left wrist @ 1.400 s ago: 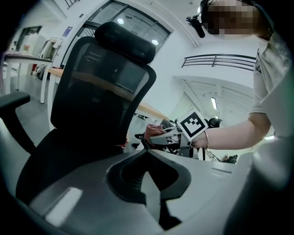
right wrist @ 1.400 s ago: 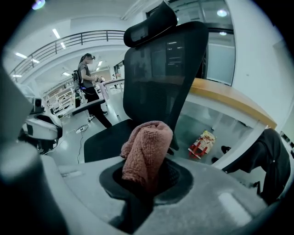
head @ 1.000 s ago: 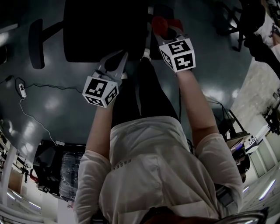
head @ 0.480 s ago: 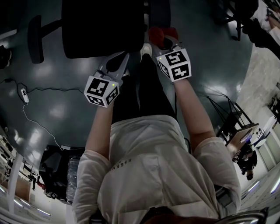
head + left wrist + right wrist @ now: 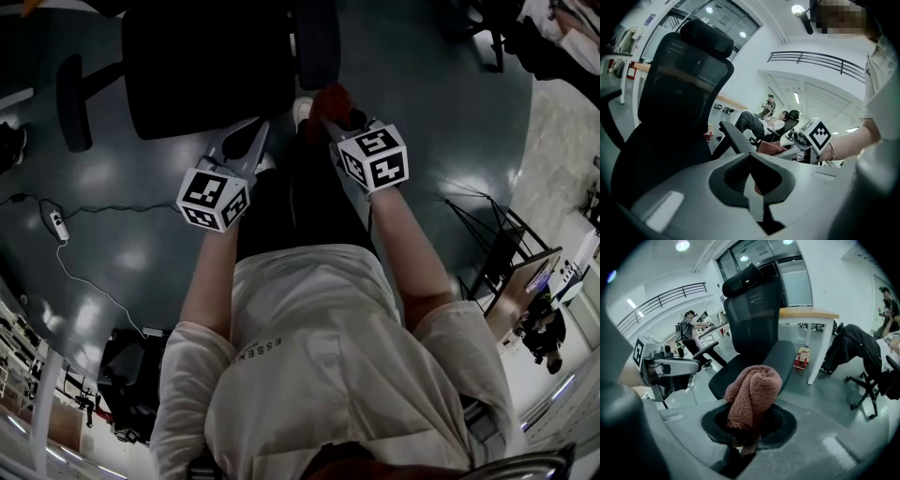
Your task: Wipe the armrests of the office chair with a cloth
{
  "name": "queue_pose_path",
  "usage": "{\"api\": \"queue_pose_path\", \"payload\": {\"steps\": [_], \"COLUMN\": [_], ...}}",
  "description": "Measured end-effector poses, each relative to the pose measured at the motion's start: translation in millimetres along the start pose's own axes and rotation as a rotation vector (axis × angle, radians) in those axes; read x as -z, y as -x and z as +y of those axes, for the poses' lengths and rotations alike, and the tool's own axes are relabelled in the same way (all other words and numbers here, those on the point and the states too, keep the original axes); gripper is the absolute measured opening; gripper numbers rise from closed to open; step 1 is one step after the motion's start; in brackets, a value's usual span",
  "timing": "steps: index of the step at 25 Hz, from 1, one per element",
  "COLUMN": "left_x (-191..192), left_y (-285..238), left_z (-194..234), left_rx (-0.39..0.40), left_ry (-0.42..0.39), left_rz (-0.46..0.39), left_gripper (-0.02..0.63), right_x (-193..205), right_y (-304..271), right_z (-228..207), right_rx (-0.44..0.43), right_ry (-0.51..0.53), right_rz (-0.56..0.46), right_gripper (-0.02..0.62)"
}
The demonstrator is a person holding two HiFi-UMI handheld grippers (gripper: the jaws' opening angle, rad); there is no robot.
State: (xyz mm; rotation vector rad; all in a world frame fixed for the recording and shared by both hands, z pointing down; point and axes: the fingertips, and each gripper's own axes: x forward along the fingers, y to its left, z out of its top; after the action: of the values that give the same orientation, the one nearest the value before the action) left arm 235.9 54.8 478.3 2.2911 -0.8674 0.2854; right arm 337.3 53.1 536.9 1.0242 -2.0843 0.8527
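Right tongs (image 5: 330, 112) have slid down and left in the head view over the last second, and the office chair (image 5: 206, 66) now sits higher in frame. They're clamped shut on the cloth (image 5: 330, 97) – a reddish-pink terry wad bulging above the tips in the right gripper view (image 5: 752, 394).

Cloth sits just off the near end of the armrest (image 5: 317, 42) on the person's right. Can't tell whether it touches. The left gripper view shows the same: cloth (image 5: 771, 147) right beside that armrest's end (image 5: 736, 136).

Left tongs (image 5: 255, 134) are closed with nothing in them – held low by the front edge of the seat, well clear of the other armrest (image 5: 73, 101).

Power strip (image 5: 58, 225) and its cable lie on the floor to the left.
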Motion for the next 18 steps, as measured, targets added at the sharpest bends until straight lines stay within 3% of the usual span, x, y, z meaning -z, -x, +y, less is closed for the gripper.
{"api": "queue_pose_path", "payload": {"steps": [4, 8, 12, 18], "left_x": [-18, -45, -71, -101], "left_y": [-18, -41, -63, -93], "left_z": [6, 10, 23, 57], "left_rx": [-0.005, -0.022, -0.054, -0.141], "left_ry": [-0.005, -0.042, -0.047, 0.009], "left_rz": [-0.014, -0.058, -0.084, -0.115], "left_gripper": [0.017, 0.017, 0.017, 0.017], "right_x": [-6, -40, -91, -181], "right_y": [11, 12, -6, -59], "right_z": [-50, -98, -130, -154], "right_rx": [0.083, 0.122, 0.104, 0.026], "right_ry": [0.009, 0.072, 0.128, 0.271], "right_rz": [0.004, -0.009, -0.027, -0.058], "right_gripper": [0.049, 0.051, 0.051, 0.051]}}
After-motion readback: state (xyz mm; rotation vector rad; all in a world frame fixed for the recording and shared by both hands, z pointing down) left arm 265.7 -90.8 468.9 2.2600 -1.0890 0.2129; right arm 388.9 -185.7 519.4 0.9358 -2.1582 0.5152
